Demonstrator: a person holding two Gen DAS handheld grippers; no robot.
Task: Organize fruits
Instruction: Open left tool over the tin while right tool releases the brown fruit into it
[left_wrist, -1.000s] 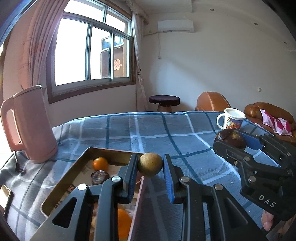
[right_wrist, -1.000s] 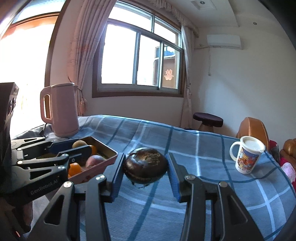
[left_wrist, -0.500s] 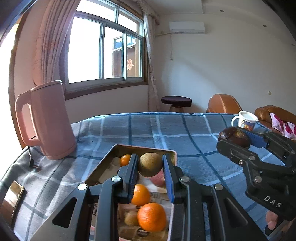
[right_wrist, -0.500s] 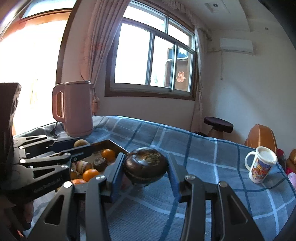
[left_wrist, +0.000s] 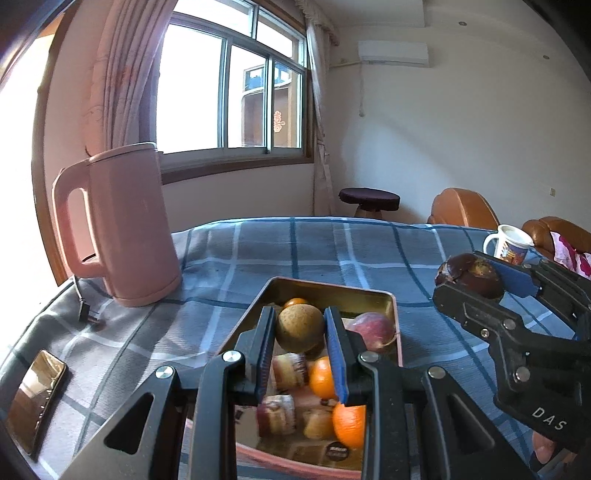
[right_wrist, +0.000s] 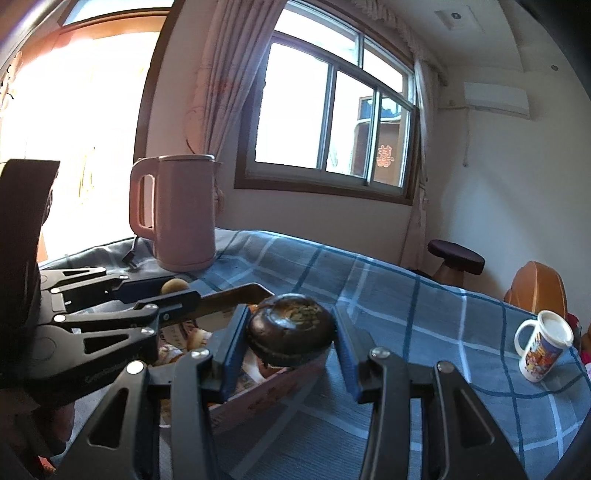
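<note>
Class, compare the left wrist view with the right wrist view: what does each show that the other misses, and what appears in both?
Only the left wrist view shows the phone lying on the cloth and the oranges lying clearly in the tin tray. Only the right wrist view shows the bright doorway at far left. Both show the pink kettle, the mug, the stool, the brown fruit in the left gripper and the dark fruit in the right gripper.

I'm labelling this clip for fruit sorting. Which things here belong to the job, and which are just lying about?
Part of the job:
left gripper, shut on the tan fruit
right gripper, shut on the dark fruit
tray
oranges

Lying about:
pink kettle
mug
phone
</note>
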